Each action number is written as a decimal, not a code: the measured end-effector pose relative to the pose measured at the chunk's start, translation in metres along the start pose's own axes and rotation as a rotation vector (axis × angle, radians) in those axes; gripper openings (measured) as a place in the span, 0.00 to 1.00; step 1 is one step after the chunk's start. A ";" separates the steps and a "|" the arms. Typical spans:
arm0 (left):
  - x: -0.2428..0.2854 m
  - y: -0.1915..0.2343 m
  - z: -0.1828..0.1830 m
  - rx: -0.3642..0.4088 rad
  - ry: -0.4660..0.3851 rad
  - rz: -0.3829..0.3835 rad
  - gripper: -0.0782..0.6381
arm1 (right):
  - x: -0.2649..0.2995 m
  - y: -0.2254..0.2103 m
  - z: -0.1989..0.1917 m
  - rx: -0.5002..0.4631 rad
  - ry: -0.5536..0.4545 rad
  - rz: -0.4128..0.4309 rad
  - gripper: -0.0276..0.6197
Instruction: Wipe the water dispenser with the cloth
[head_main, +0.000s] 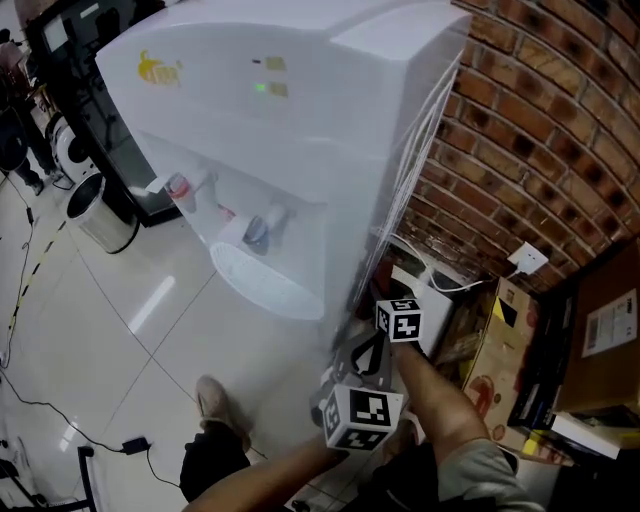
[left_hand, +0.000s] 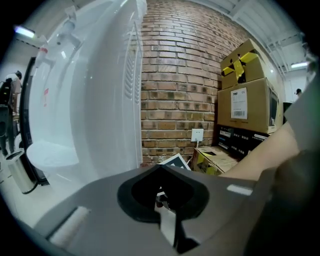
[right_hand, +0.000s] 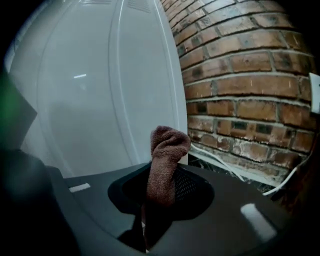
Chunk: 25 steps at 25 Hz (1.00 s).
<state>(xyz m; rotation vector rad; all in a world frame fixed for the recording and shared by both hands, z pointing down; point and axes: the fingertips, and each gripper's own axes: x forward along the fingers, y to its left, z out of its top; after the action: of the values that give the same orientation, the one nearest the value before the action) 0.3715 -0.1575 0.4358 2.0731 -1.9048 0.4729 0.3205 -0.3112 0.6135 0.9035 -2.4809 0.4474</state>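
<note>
We note even, cool indoor light: a ceiling tube (left_hand: 25, 32) glows, glare streaks the tiled floor (head_main: 150, 302), and a sheen lies on the white water dispenser (head_main: 300, 110). Both gripper views bow strongly, with black vignetted corners; their nearest foreground is dim and soft-focused.

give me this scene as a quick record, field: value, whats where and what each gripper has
setting: white water dispenser against a brick wall
right gripper: shut on a brown cloth, pointed at the dispenser's side panel
left gripper: jaws together, nothing between them
cloth contact: cannot tell whether it touches the panel
taps: red tap and blue tap on the front
nearby: cardboard boxes by the wall, waste bin on the floor
</note>
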 end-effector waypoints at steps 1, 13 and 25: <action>0.001 -0.003 -0.002 0.005 0.006 -0.005 0.11 | 0.003 0.003 -0.011 -0.004 0.030 0.018 0.20; 0.001 0.000 -0.001 0.009 0.000 0.014 0.11 | -0.015 -0.006 -0.005 0.033 0.030 0.079 0.22; -0.037 0.008 0.104 0.098 -0.255 0.085 0.11 | -0.173 -0.009 0.264 -0.099 -0.530 0.104 0.21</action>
<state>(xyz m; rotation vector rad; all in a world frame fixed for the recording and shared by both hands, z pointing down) 0.3656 -0.1685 0.3256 2.2122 -2.1596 0.3398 0.3622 -0.3454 0.3023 0.9502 -3.0066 0.1210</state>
